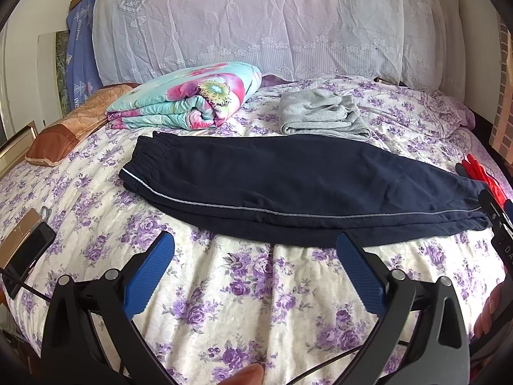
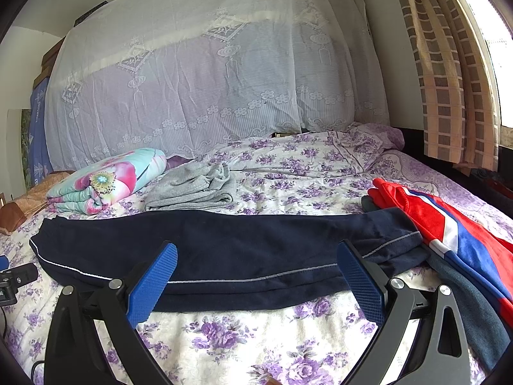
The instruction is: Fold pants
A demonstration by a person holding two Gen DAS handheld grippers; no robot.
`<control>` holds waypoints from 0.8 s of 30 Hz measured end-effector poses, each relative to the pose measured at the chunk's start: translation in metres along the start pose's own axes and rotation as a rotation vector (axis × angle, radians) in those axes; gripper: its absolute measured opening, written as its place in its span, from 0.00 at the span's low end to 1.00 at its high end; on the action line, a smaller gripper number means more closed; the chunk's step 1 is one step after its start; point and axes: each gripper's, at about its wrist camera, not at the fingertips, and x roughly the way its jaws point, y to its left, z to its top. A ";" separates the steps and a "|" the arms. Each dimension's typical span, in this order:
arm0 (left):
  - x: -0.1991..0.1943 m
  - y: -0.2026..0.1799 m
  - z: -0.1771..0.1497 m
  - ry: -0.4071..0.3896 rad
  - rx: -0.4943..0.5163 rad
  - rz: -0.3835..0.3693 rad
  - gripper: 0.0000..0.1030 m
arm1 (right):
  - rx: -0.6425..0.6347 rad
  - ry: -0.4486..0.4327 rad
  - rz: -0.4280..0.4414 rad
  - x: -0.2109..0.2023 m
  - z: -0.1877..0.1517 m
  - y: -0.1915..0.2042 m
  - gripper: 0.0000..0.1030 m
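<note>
Your left gripper (image 1: 255,250) and right gripper (image 2: 256,260) both gape wide, empty, near the long navy fleece pants (image 1: 288,186).

Only the letters "DA" can be read, on the right gripper's black body (image 1: 503,240).
</note>
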 end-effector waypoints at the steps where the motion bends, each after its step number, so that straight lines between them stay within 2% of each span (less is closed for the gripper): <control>1: 0.000 0.000 0.000 -0.001 -0.001 0.000 0.96 | 0.000 0.001 0.000 0.000 0.000 0.000 0.97; 12: 0.002 0.000 -0.001 0.004 0.004 0.003 0.96 | -0.005 0.009 0.002 0.001 0.000 0.000 0.97; 20: 0.019 0.002 -0.002 0.040 -0.013 -0.003 0.96 | -0.010 0.022 0.004 0.005 -0.002 0.000 0.97; 24: 0.022 0.006 -0.003 0.026 -0.030 0.022 0.96 | -0.010 0.021 0.004 0.005 -0.002 0.000 0.97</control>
